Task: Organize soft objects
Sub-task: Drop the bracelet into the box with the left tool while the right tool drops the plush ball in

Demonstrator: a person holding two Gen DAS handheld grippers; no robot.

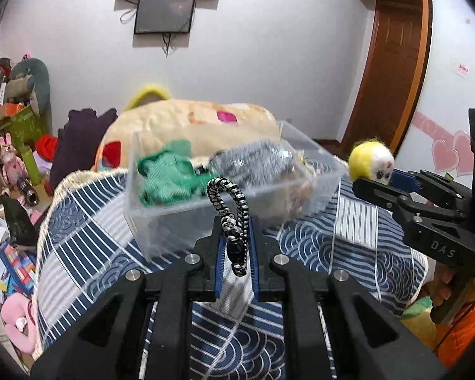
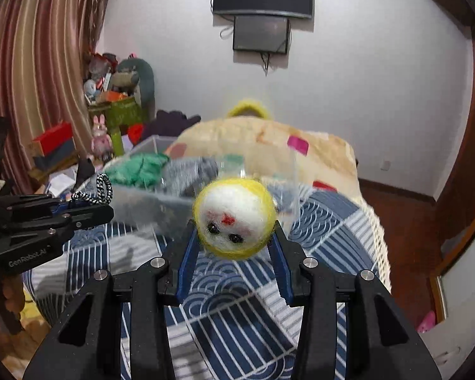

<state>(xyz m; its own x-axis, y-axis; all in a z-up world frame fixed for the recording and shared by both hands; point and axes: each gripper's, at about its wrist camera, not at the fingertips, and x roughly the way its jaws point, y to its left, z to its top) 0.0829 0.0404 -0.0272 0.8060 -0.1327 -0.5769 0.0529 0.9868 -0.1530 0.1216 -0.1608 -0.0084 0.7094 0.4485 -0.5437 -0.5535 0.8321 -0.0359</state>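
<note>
Bedding in blue patchwork carries a clear box (image 1: 180, 209) of soft things. Left tool (image 1: 234, 218) pinches a cord loop (image 1: 228, 202) just short of it — right tool (image 2: 236, 231) clamps a felt ball (image 2: 234, 218) alongside.

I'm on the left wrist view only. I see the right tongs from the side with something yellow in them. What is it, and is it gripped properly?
Observer: It's a yellow felt ball with a white face; the right tongs are shut on it from both sides.
Operator: Which way is the face turned?
Observer: Towards the right camera, upside down: the black eyes sit below the red mark.
Operator: Is the ball over the box yet?
Observer: The clear box lies ahead of the ball in the right view, but I cannot tell whether the ball is above it.
Operator: And my own load?
Observer: From the right view, the black and white hair tie loops up beyond the left tongs, near the box's left end.
</note>
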